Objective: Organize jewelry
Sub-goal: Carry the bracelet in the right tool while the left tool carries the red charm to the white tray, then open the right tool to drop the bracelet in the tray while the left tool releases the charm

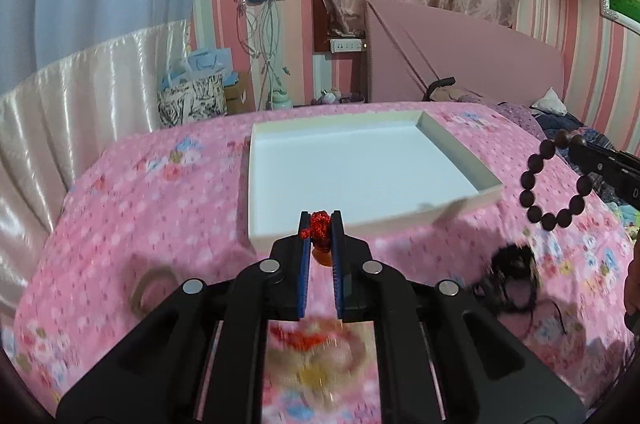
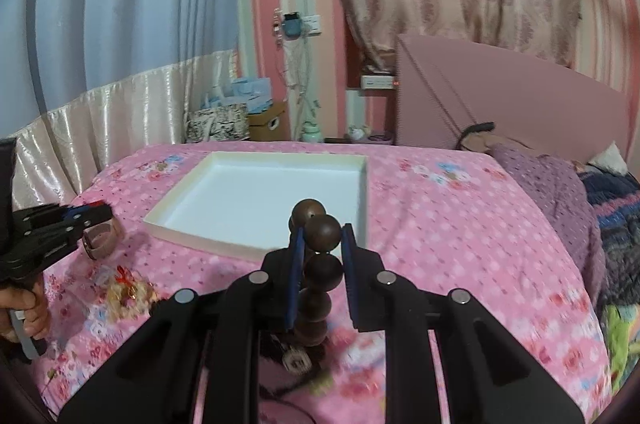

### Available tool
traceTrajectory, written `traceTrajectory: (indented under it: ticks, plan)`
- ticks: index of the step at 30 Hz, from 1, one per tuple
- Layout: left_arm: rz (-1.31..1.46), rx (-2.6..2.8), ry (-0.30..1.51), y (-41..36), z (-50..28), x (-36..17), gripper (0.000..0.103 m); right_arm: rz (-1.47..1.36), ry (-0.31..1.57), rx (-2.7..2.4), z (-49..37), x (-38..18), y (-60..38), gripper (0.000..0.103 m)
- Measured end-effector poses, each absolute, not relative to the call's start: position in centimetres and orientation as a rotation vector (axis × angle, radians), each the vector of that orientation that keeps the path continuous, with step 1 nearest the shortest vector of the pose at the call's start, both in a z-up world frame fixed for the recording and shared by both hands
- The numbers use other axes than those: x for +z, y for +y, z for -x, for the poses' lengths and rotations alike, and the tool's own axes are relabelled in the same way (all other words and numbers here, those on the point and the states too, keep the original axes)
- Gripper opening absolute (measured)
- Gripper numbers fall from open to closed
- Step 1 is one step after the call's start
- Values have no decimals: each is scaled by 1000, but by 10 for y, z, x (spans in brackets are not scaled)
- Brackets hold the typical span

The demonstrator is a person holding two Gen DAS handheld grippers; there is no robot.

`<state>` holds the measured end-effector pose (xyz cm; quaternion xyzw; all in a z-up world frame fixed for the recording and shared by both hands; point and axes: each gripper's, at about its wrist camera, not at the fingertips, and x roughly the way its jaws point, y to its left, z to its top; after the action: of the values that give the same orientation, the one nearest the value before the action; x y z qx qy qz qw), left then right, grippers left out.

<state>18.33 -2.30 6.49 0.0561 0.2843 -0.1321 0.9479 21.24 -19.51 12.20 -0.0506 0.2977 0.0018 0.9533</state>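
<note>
In the left wrist view, the left gripper (image 1: 320,224) is clamped on a red knot (image 1: 319,222) with an orange bead just under it; the rest of that piece hangs blurred below the jaws. It is held over the pink bedspread (image 1: 140,207), just short of the near rim of the white tray (image 1: 460,153), whose floor is bare. To the right, the right gripper (image 1: 576,141) holds up a dark bead bracelet (image 1: 527,179), which dangles as a ring beside the tray's right edge. A tan band (image 1: 150,284) lies on the bedspread at the left, and a black tangle (image 1: 514,276) lies at the right. In the right wrist view, the right gripper (image 2: 322,236) pinches a bracelet (image 2: 323,230) bead between its blue pads, the other beads hanging down in a column. The tray (image 2: 192,240) lies just ahead, on the bedspread (image 2: 460,224). At far left the left gripper (image 2: 96,212) hovers above the band (image 2: 102,242), its jaws drawn together; what it grips is too small to make out here. A pale bead piece with a red bow (image 2: 128,290) shows below it.
</note>
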Motion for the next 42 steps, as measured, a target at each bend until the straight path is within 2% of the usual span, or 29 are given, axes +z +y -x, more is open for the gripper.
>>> traceTrajectory:
  ticks: [9, 17, 26, 38, 40, 42]
  plan:
    - [-81, -274, 632, -34, -247, 77, 7, 127, 672, 65, -288, 114, -168, 19]
    - [-93, -245, 774, -45, -299, 37, 7, -12, 887, 48, -350, 67, -190, 19]
    - [-61, -248, 862, -35, -327, 5, 8, 69, 983, -118, -352, 38, -223, 19]
    - [-58, -194, 925, -24, -338, -16, 11, 81, 1007, -140, -346, 26, -236, 20]
    - [-59, -195, 927, -23, -337, -14, 13, 89, 1003, -135, -346, 26, -235, 21]
    - [-39, -216, 917, -22, -335, -12, 25, 72, 999, -119, -346, 28, -237, 26]
